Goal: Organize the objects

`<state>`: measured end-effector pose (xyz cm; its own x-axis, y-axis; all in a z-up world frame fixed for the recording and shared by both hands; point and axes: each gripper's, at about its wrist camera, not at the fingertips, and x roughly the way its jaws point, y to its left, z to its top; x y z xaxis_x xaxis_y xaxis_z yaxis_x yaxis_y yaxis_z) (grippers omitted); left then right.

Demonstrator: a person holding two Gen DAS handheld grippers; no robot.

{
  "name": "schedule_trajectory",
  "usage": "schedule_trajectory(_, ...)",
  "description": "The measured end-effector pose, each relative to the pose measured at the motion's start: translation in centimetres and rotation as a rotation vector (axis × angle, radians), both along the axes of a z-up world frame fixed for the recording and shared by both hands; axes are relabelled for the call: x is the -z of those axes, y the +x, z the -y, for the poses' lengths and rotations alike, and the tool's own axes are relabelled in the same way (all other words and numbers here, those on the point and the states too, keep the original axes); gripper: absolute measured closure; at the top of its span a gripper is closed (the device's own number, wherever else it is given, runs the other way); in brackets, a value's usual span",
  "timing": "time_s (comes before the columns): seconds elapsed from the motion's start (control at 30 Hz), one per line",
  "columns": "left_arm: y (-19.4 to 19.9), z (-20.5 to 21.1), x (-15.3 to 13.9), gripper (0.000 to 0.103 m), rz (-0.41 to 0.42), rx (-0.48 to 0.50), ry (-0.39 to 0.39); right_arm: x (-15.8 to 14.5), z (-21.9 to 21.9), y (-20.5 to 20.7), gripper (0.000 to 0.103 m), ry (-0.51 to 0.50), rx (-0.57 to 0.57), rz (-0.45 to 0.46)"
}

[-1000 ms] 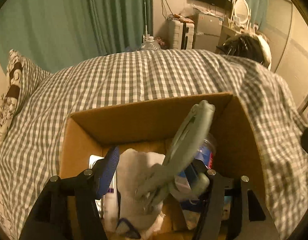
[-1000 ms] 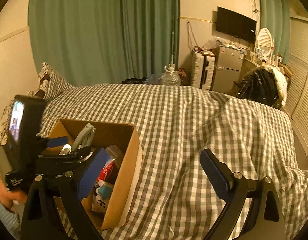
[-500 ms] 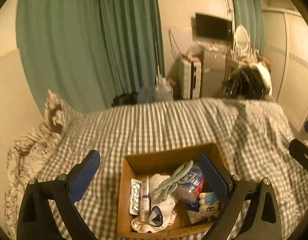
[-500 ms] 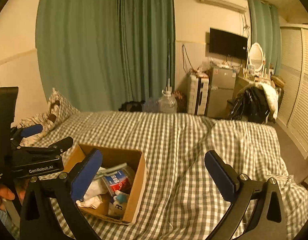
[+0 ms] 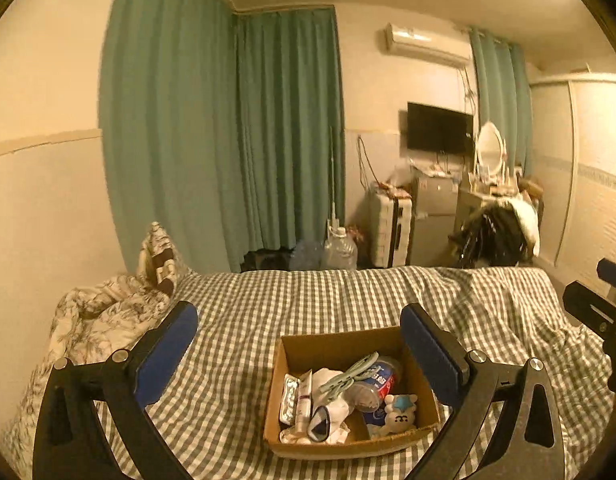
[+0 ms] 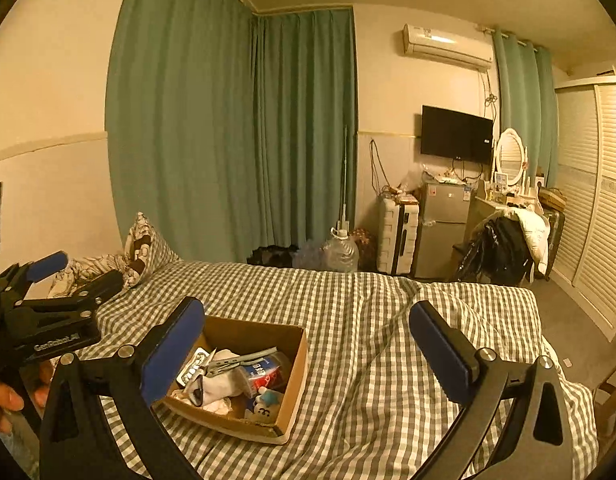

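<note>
While both cameras are looking down on the same cardboard box (image 5: 350, 392) sitting on the checked bed (image 5: 243, 360), each one is giving something the other is not. From the left wrist view, the left tongs (image 5: 299, 350) are hanging released and empty, spread wide, with the box lying between and beyond their tips, and the blister pack (image 5: 288, 397) and tube (image 5: 304, 395) along the box's left wall are showing plainly. From the right wrist view, the right tongs (image 6: 308, 354) are likewise hanging released and empty, the box (image 6: 243, 380) is sitting just beside the left finger (image 6: 169, 354) rather than between the two, and the body of the left tongs (image 6: 47, 320) is showing off to that same side with a hand under it. The grey-green clip (image 5: 350, 372) is lying on top of the white cloth (image 5: 332, 396) and the can (image 5: 378, 380), its long axis running diagonally, its far end pointing away and toward the right finger (image 5: 430, 354)
</note>
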<state>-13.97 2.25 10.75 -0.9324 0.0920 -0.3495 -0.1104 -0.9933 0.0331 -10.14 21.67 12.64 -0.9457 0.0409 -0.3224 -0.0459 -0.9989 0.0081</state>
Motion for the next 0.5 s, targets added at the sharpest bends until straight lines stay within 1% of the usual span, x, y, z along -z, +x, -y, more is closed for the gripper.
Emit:
schedule_trajectory(0.07,1.2,0.8,0.6,0.000,0.016,-0.021,0.021,0.6,0.4,1.0,0.000,-0.003,0.005,-0.026)
schedule_trajectory(0.1,1.9,1.3,1.0,0.000,0.014,-0.054,0.033,1.0,0.5,1.5,0.000,-0.006,0.007,-0.042)
schedule_trajectory(0.17,3.0,1.9,1.7,0.000,-0.011,-0.086,0.071,2.2,0.6,2.3,0.000,-0.025,0.006,-0.071)
schedule_trajectory(0.23,4.0,2.4,3.0,0.000,-0.014,-0.108,0.124,3.6,0.6,2.2,0.000,-0.056,0.000,-0.068)
schedule_trajectory(0.27,4.3,2.6,3.5,0.000,-0.015,-0.110,0.133,4.2,0.5,1.9,0.000,-0.062,-0.006,-0.054)
schedule_trajectory(0.3,4.4,2.7,4.0,0.000,-0.021,-0.116,0.135,4.9,0.6,1.5,0.000,-0.056,-0.009,-0.031)
schedule_trajectory(0.4,4.8,2.3,5.3,0.000,-0.038,-0.127,0.076,6.1,1.0,1.2,0.000,-0.018,0.015,-0.016)
schedule_trajectory(0.5,4.5,2.2,6.2,0.000,-0.016,-0.123,0.063,6.9,1.1,0.9,0.000,-0.006,0.021,0.000)
